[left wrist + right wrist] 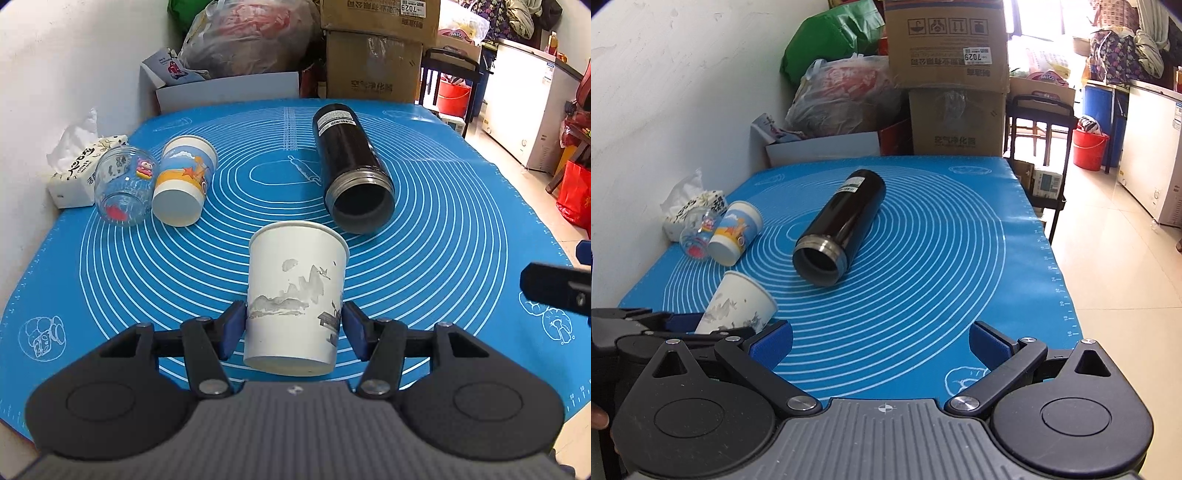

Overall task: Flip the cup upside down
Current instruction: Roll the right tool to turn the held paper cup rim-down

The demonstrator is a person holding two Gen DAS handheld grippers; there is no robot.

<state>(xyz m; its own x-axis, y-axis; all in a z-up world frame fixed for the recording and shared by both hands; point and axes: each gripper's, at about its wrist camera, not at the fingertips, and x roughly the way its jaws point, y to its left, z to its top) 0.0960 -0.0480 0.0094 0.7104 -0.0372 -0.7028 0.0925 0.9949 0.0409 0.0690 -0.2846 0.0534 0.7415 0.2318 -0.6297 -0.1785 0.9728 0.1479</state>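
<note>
Left gripper (pixel 293 332): jaws clamp the white paper cup (pixel 295 302) w/ ink landscape, base toward camera, over the blue mat (pixel 443 229) on the desk. Only the right wrist view shows the cup tilted. Right gripper (pixel 881 343): jaws wide, nothing between.

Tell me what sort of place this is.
Probably a cluttered home storage or utility room: stacked cardboard boxes and stuffed plastic bags sit behind the table's blue baking mat, with a red bucket on the tiled floor.
</note>
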